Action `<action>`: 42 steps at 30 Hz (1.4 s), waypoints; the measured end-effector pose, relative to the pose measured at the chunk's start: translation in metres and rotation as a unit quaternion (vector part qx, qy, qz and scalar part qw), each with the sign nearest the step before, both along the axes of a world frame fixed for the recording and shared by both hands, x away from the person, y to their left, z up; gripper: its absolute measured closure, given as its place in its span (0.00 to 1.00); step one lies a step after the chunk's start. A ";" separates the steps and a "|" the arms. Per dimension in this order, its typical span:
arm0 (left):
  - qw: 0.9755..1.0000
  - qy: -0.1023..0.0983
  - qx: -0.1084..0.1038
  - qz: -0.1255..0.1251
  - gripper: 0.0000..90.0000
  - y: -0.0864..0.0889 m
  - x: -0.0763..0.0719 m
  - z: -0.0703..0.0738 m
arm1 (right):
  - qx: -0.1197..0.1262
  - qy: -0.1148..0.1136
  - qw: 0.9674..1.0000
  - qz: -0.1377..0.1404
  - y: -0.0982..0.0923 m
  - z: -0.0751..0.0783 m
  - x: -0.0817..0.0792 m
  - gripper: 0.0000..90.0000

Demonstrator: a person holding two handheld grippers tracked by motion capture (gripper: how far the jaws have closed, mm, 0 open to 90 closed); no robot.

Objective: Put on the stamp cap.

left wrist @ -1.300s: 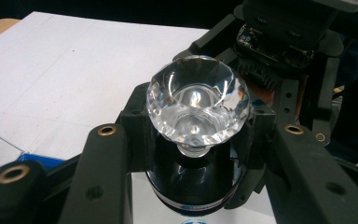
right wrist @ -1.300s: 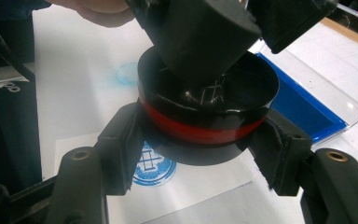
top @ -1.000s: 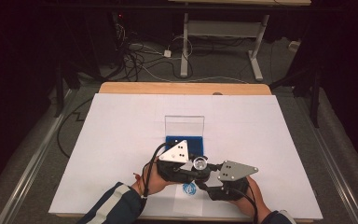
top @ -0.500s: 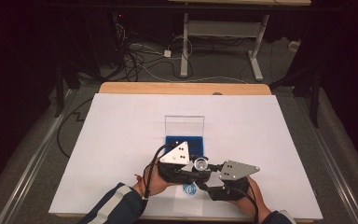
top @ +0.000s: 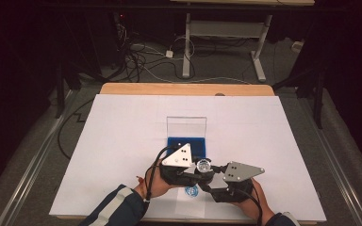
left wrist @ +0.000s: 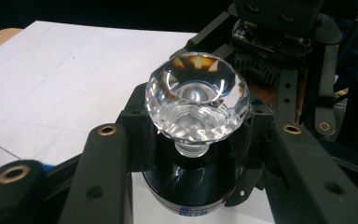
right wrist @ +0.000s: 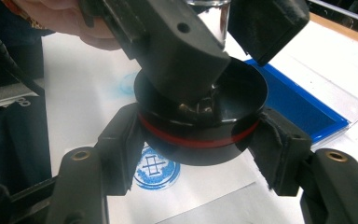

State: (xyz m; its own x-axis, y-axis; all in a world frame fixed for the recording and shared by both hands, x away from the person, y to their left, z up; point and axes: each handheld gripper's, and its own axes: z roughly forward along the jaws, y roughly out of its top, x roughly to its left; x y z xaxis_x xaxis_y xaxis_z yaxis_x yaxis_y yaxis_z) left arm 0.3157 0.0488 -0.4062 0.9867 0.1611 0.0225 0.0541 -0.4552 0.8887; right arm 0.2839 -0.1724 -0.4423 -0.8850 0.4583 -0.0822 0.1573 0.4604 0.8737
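A stamp with a faceted crystal knob (top: 203, 165) (left wrist: 197, 102) and a round black base (left wrist: 193, 182) (right wrist: 200, 121) ringed in red hangs just above the table's near edge. My left gripper (top: 197, 170) (left wrist: 196, 135) is shut on the knob, one pad on each side. My right gripper (top: 206, 181) (right wrist: 200, 140) comes from the opposite side and is shut on the black base. The left gripper's fingers (right wrist: 182, 46) reach down over the base in the right gripper view. A blue round print (top: 192, 190) (right wrist: 156, 170) lies on the paper directly below.
A blue ink pad (top: 187, 146) (right wrist: 303, 112) sits just beyond the grippers, its clear lid (top: 186, 126) standing upright. White paper (top: 122, 141) covers the wooden table. A hand (top: 158, 186) holds each gripper at the near edge. Cables and desk legs lie on the floor beyond.
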 end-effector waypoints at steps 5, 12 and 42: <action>1.000 -0.001 0.004 -0.004 0.62 -0.001 -0.001 -0.001 | -0.002 0.001 1.000 0.007 0.000 -0.001 0.000 0.43; 1.000 -0.001 0.006 -0.013 0.63 -0.002 -0.002 -0.001 | -0.003 -0.005 1.000 0.010 0.000 0.001 -0.001 0.43; 0.999 -0.023 -0.033 -0.023 0.80 -0.003 -0.005 -0.007 | 0.000 -0.005 1.000 0.021 -0.002 0.003 -0.002 0.43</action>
